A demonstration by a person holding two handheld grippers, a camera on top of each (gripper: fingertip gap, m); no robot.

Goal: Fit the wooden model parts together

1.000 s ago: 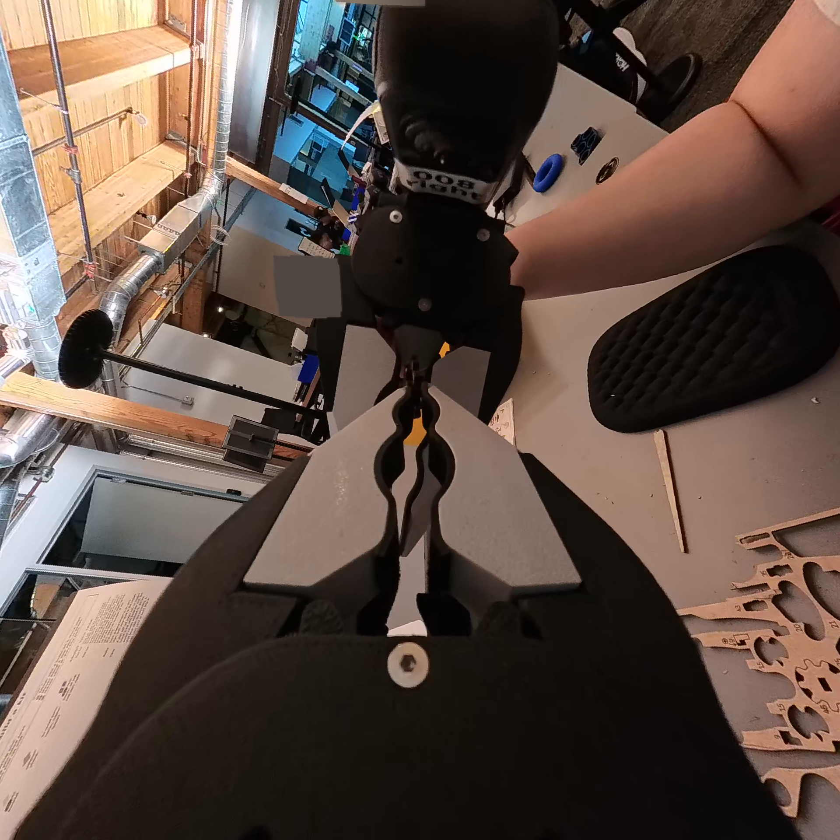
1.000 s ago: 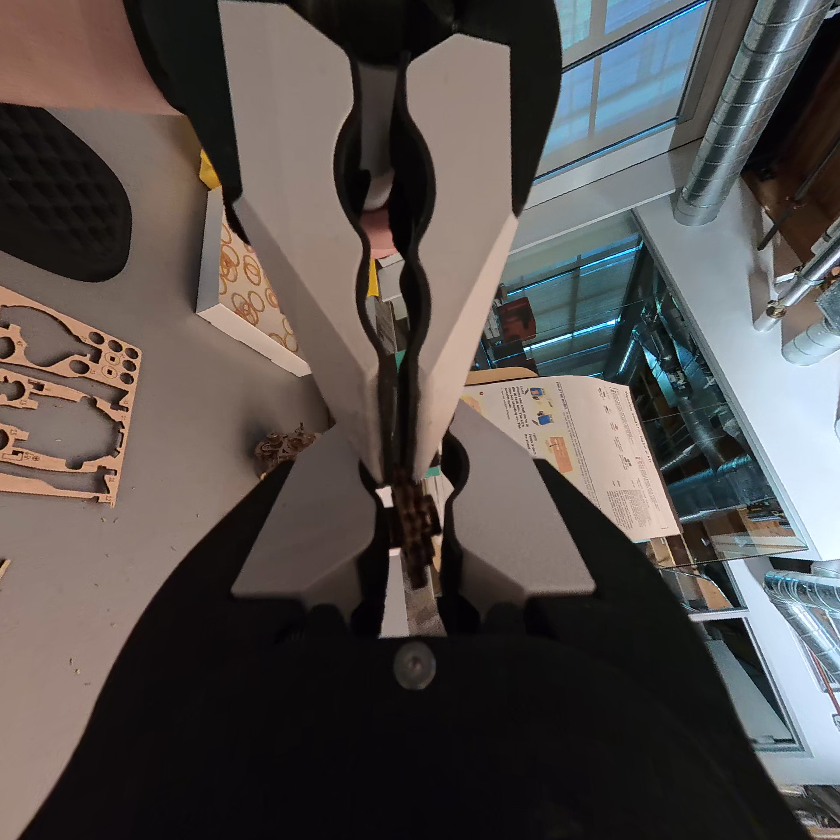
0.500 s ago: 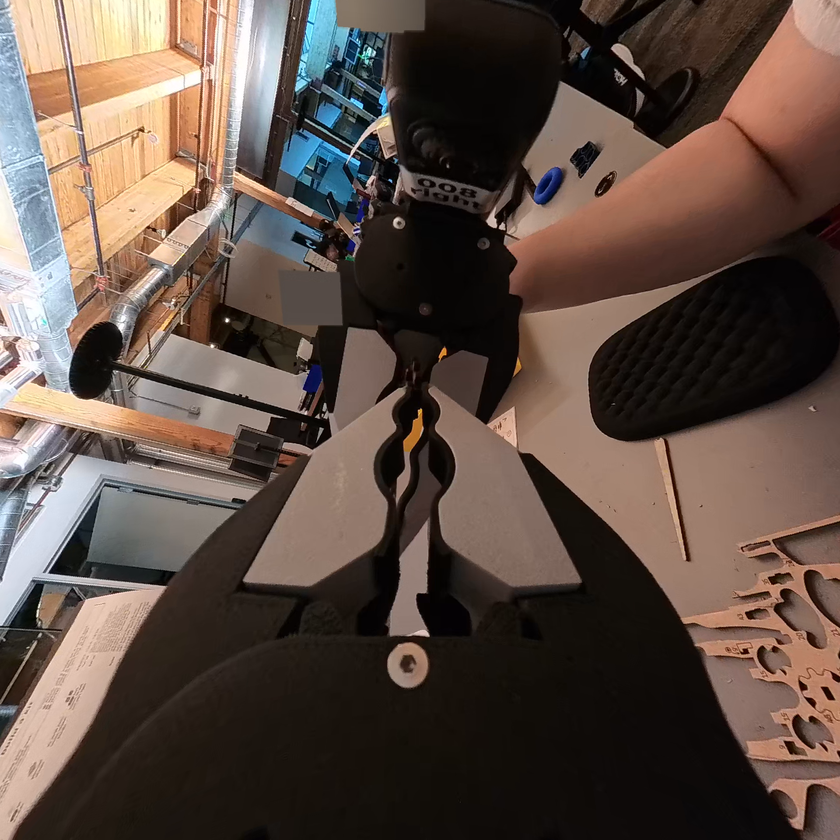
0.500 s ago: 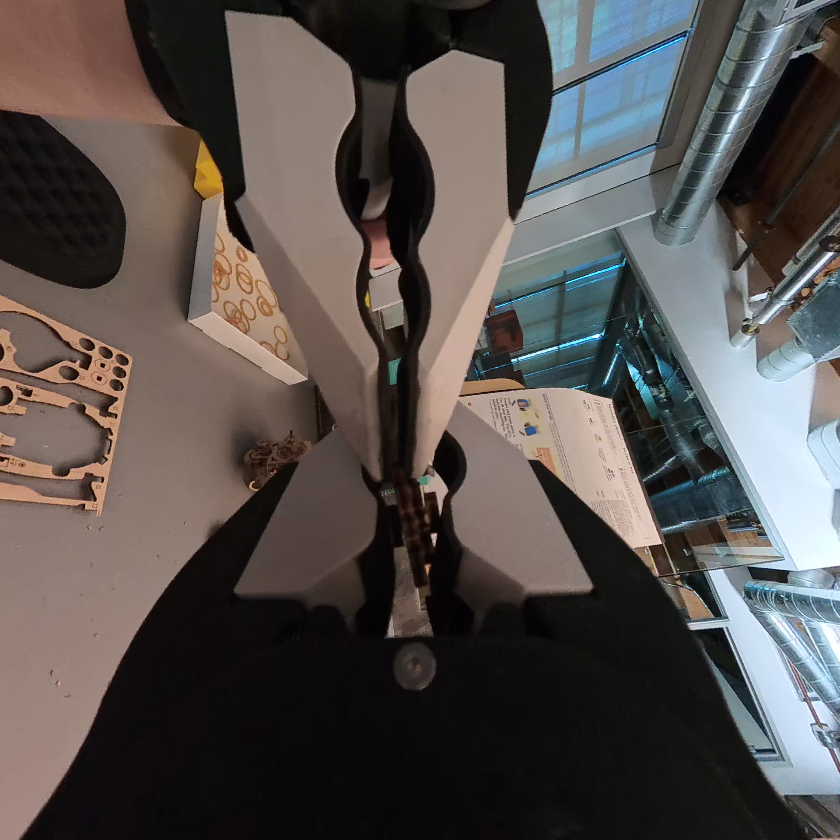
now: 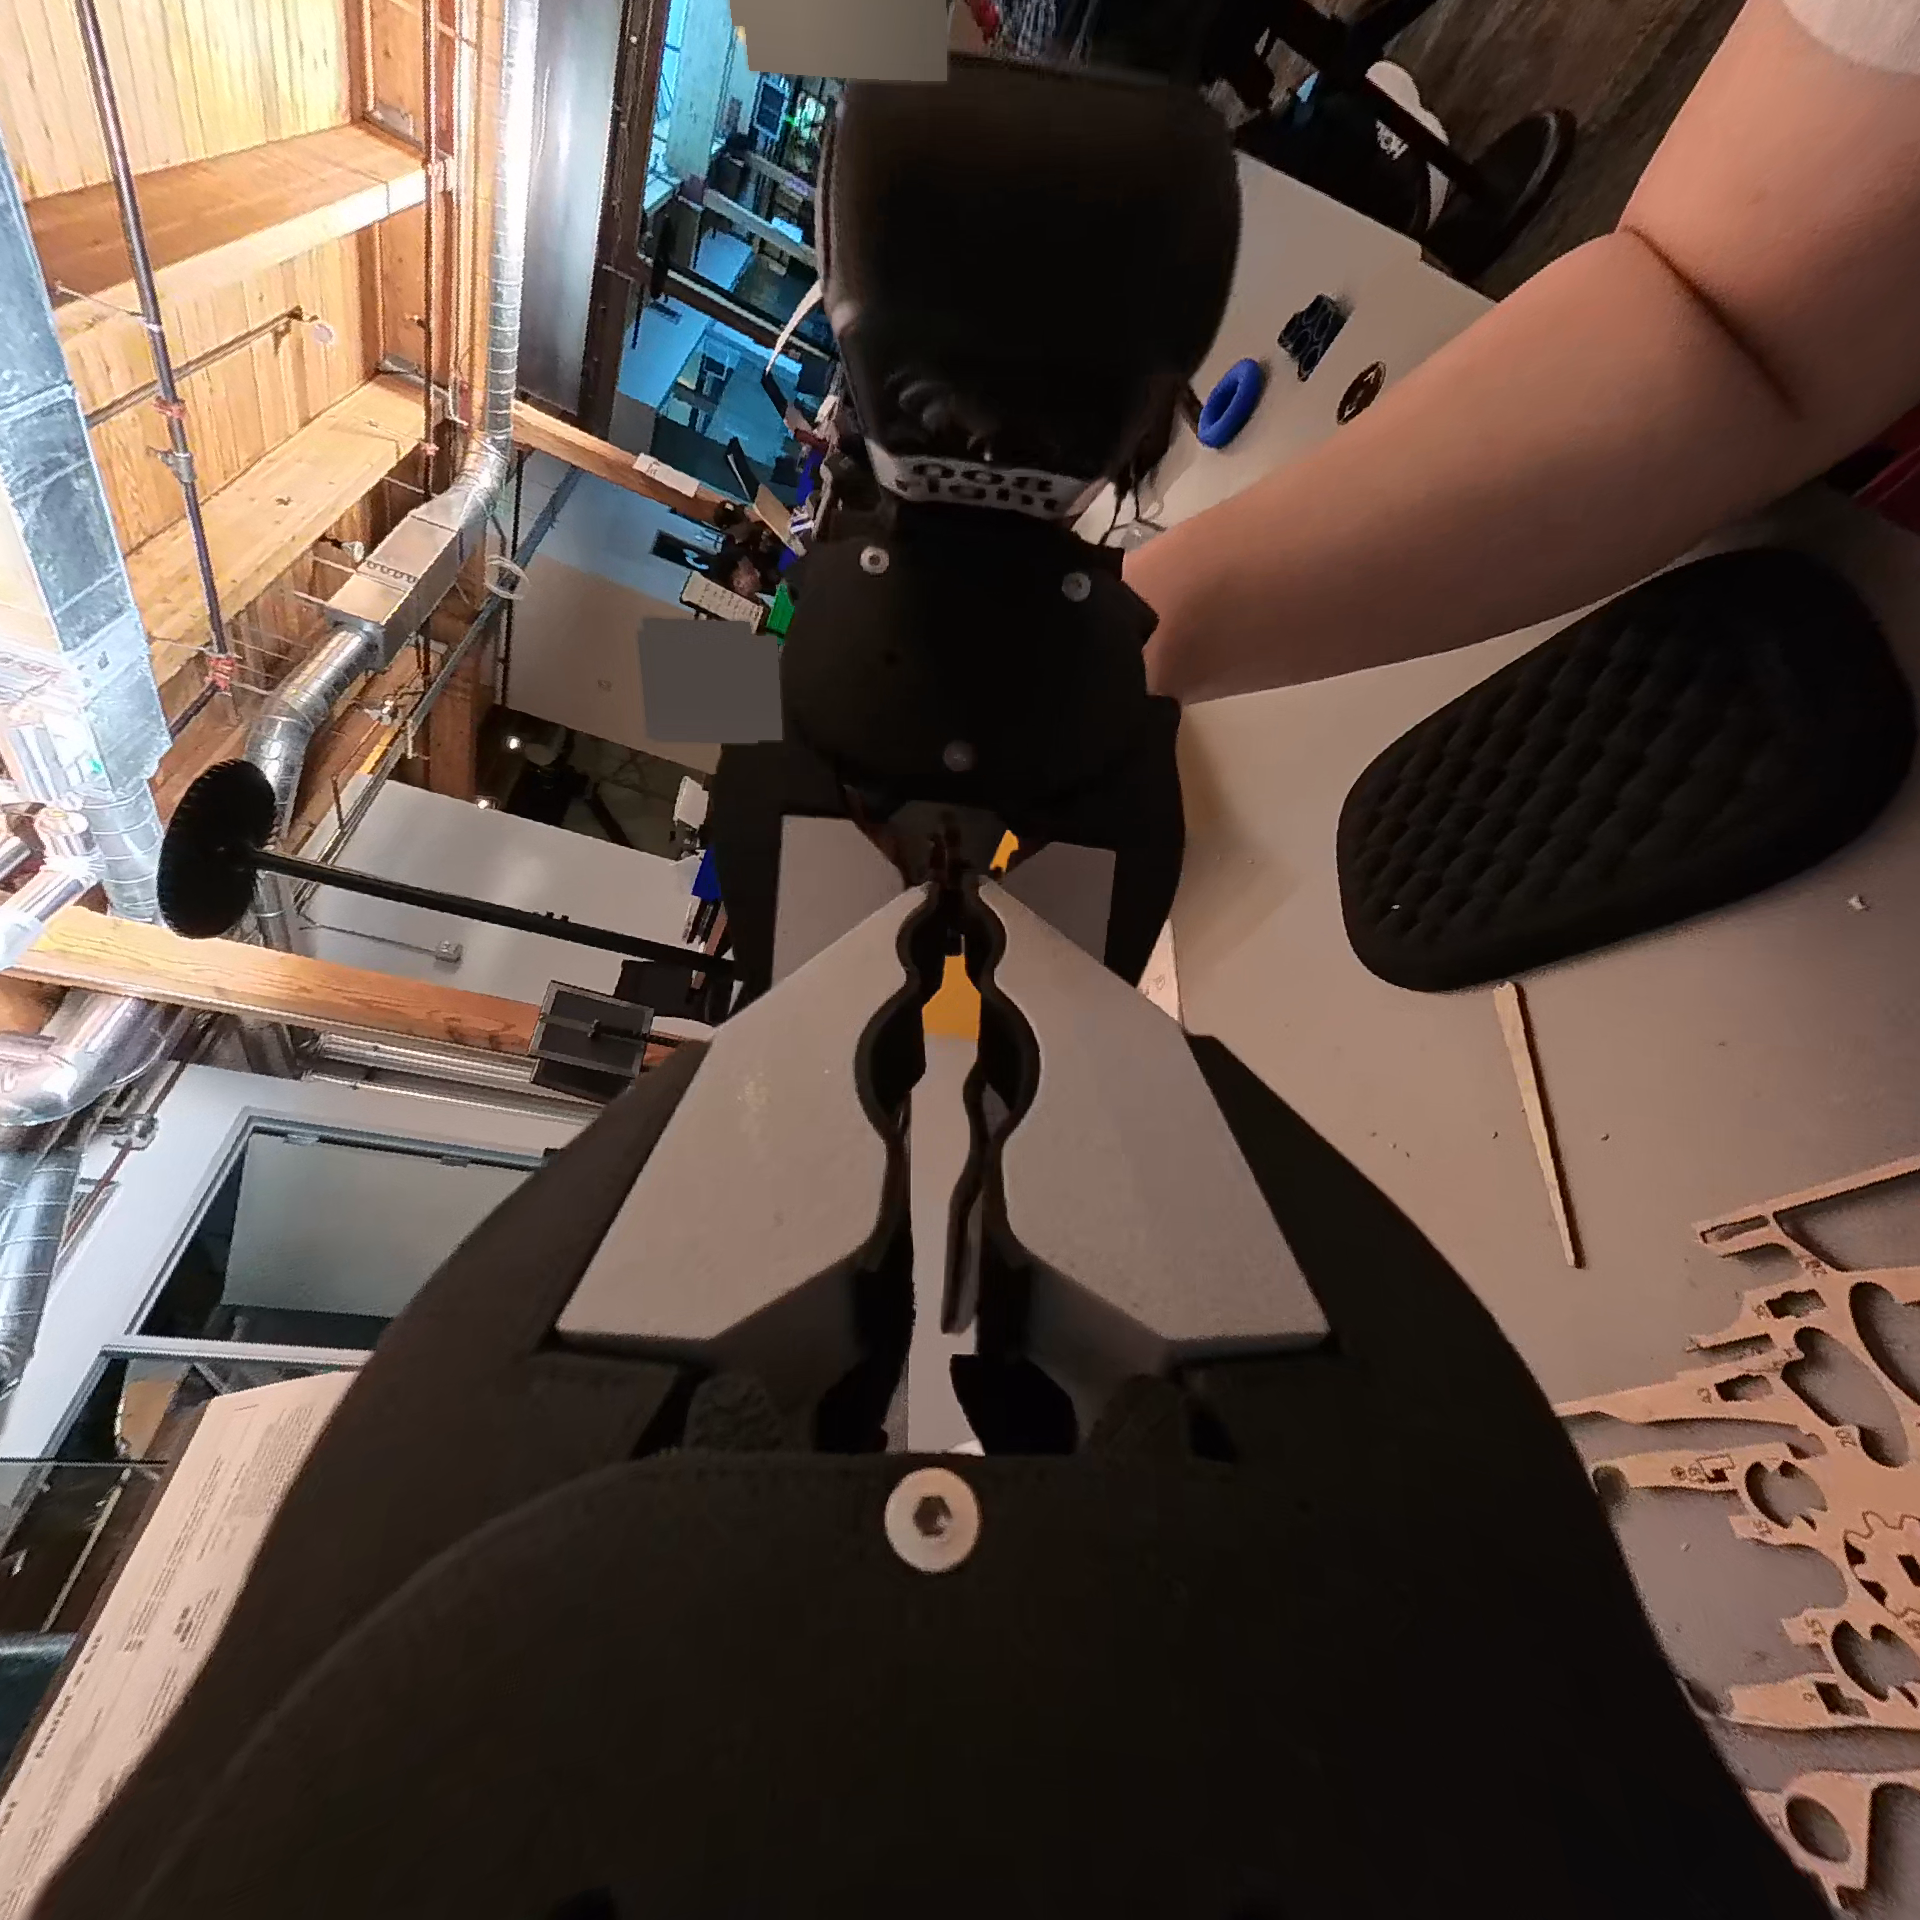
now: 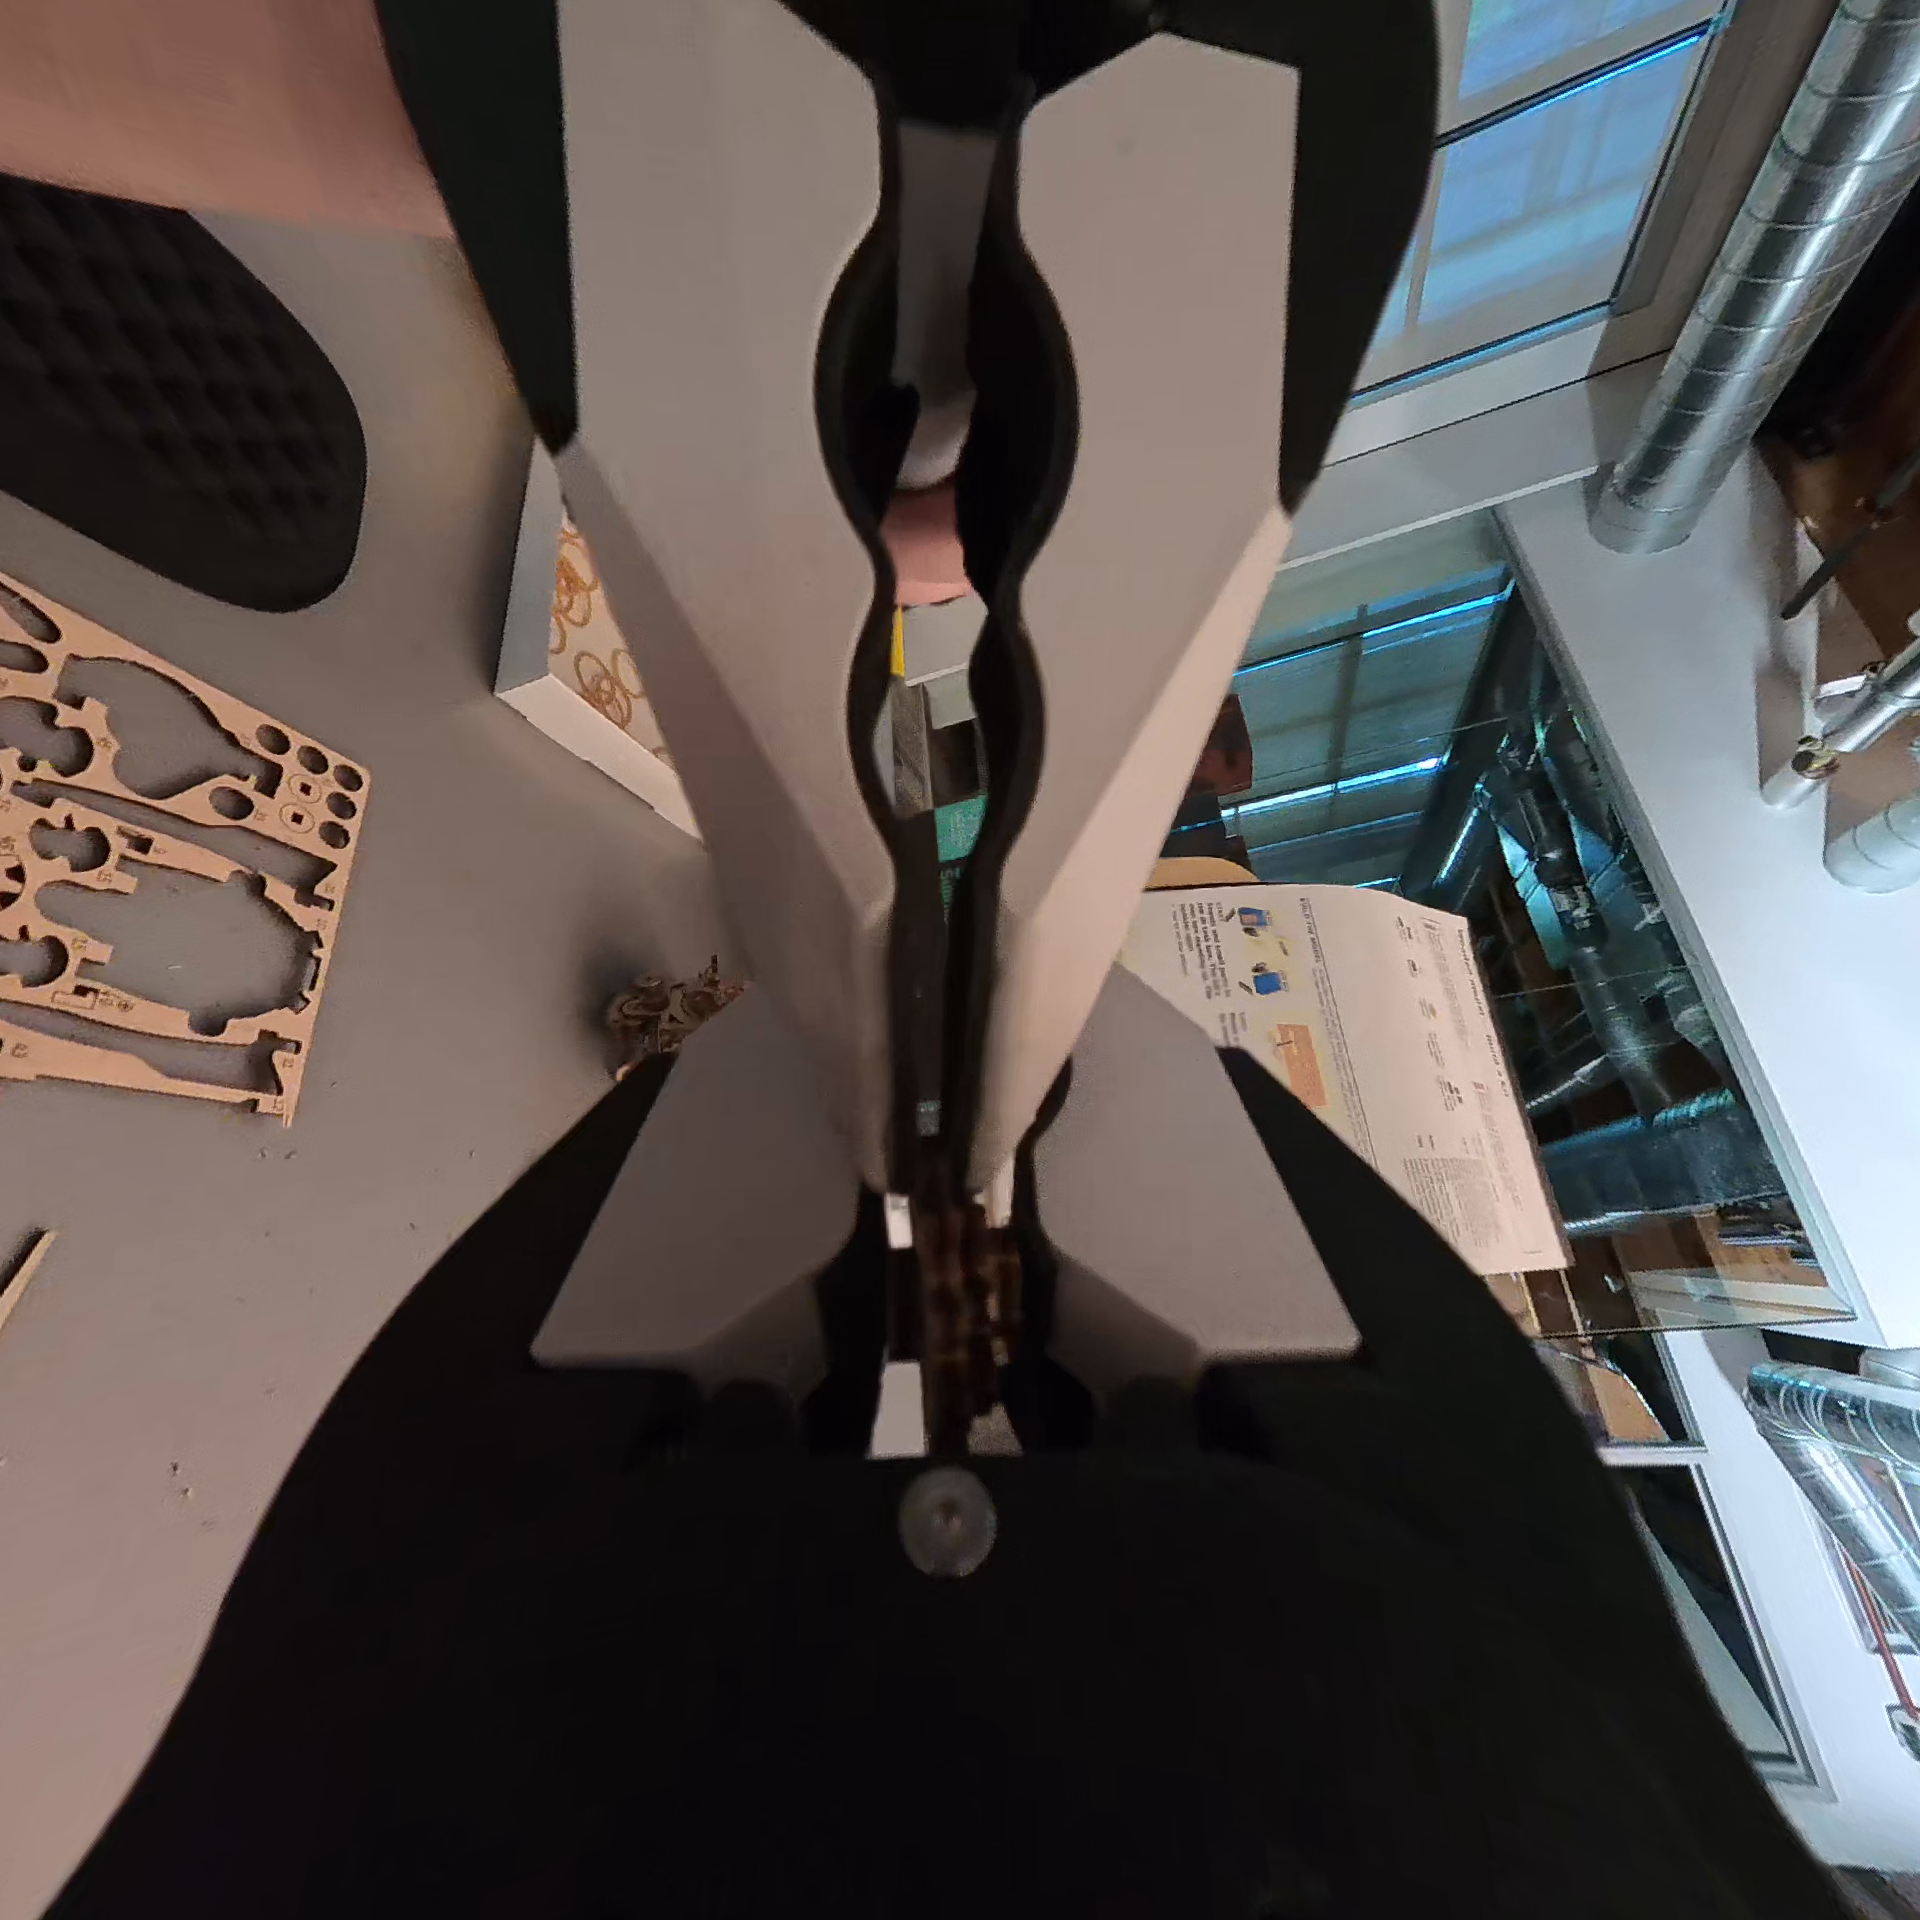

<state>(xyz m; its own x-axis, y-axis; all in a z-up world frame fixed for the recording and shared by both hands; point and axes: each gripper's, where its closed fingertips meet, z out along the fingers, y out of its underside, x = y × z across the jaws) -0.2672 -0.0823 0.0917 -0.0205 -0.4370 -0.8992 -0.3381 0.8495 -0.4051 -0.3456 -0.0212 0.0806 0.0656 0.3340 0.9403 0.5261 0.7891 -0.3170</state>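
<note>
Facing each other tip to tip above the grey table (image 6: pixel 436 1039), left gripper (image 5: pixel 948 894) and right gripper (image 6: pixel 940 1195) both have jaws pressed together. Right pinches a dark wooden part (image 6: pixel 961 1278); left tips meet it. Cut-out wooden sheet (image 6: pixel 156 883) lies left; small assembled model (image 6: pixel 670 1003) near it.

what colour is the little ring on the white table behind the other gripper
Blue. The ring shows best in the left wrist view, lying on the white table.

Grey table (image 6: pixel 436 1039) bearing cut-out wooden sheet (image 6: pixel 156 894), black textured pad (image 5: pixel 1621 769), white box (image 6: pixel 582 665).
</note>
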